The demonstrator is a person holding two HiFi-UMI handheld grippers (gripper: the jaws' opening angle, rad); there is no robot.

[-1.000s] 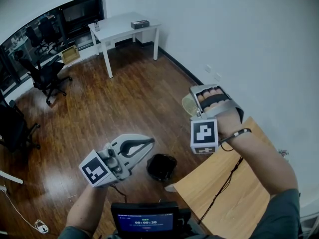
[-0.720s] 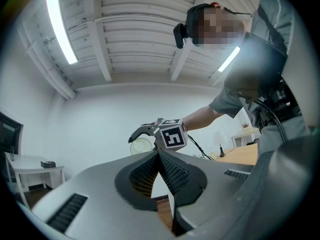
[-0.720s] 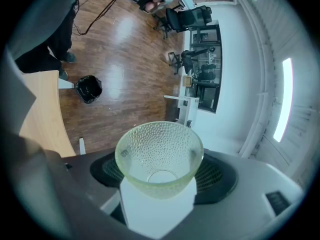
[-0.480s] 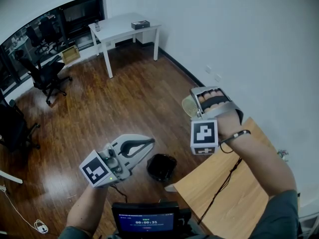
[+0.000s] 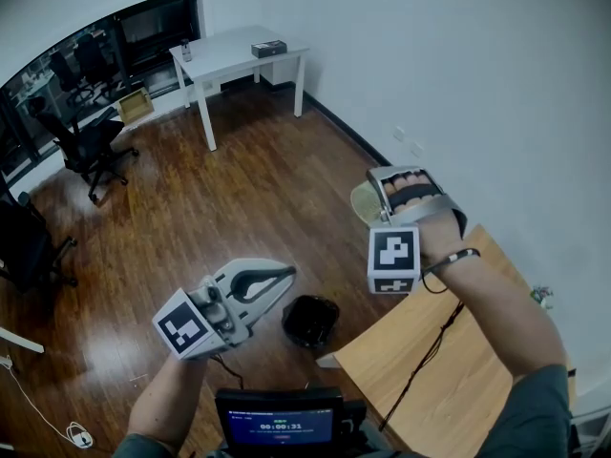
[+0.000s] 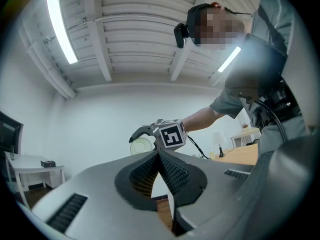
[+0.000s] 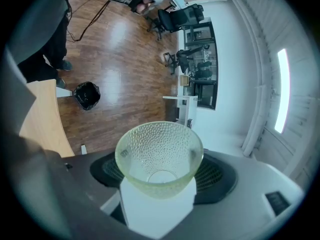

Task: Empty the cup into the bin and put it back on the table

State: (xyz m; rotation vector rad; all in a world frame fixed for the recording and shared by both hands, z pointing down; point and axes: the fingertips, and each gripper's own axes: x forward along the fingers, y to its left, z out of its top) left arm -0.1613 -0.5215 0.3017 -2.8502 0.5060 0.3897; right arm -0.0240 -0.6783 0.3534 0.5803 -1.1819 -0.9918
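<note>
Gripping the empty cup [image 7: 159,156], the right gripper [image 5: 374,203] hangs beyond the wooden table's [image 5: 449,370] far corner; the left gripper [image 6: 159,156] is closed, empty. A black bin [image 5: 309,320] stands beside that table on glossy plank floor [image 5: 239,198].

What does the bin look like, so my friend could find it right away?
Find the light wooden table at the lower right of the head view. Just past its corner, on the dark wooden floor, stands the bin. It is the only low, round, black tub there.

Grey left tongs [image 5: 286,274] and right tongs [image 5: 370,197], black-white marker cubes [image 5: 392,256].
</note>
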